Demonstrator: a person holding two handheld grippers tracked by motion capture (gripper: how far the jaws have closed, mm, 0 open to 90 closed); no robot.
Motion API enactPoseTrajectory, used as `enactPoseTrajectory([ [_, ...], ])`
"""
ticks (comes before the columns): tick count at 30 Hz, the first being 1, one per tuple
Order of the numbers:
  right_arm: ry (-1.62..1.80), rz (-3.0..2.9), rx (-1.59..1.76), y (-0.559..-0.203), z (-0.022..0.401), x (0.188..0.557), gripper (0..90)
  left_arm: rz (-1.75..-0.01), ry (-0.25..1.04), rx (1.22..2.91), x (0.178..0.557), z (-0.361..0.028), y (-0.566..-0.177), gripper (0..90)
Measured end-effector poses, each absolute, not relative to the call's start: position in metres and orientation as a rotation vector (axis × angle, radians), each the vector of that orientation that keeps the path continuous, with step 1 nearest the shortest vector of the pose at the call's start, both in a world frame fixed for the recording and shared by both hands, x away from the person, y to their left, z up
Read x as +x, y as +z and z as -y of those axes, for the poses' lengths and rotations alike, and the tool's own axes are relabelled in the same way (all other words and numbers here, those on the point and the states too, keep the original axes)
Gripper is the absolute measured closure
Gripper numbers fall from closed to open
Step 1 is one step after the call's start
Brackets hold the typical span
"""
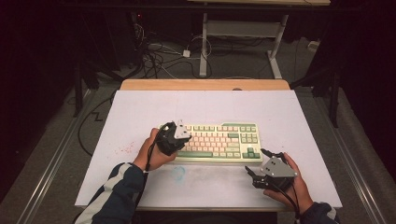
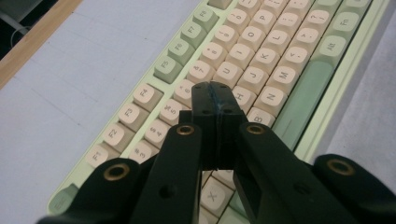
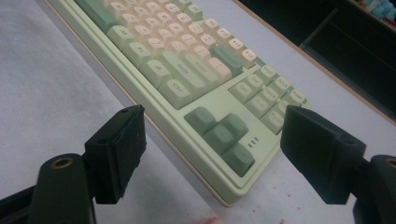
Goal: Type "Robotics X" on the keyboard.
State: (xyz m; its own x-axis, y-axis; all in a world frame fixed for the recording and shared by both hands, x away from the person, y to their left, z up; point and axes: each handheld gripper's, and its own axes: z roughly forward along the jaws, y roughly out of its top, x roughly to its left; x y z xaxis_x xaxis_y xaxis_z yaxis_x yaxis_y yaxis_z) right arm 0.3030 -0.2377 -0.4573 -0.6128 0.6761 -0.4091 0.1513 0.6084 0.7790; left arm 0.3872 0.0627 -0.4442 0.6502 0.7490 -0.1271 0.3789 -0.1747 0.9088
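While the left gripper (image 2: 215,91) is hovering pinched together over the keyboard's (image 1: 215,141) middle keys (long axis along the worktop's near edge), the right gripper (image 3: 212,154) is gaping wide near its arrow-key corner.

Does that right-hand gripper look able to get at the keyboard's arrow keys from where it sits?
Probably yes. The right gripper rests with open jaws just off the keyboard's near right corner, and the arrow keys lie straight ahead with nothing between.

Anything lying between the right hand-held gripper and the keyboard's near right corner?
No. In the right gripper view, only bare white table cover with faint red specks separates the open right hand-held gripper from the keyboard.
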Motion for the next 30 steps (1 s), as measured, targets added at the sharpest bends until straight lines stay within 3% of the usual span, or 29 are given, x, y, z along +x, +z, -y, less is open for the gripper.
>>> enactPoseTrajectory([
  [30,0.923,-2.116,0.651,-0.459,0.239,0.305,24.6,-0.950,0.440,1.872,0.410,-0.045,-0.464,87.0],
])
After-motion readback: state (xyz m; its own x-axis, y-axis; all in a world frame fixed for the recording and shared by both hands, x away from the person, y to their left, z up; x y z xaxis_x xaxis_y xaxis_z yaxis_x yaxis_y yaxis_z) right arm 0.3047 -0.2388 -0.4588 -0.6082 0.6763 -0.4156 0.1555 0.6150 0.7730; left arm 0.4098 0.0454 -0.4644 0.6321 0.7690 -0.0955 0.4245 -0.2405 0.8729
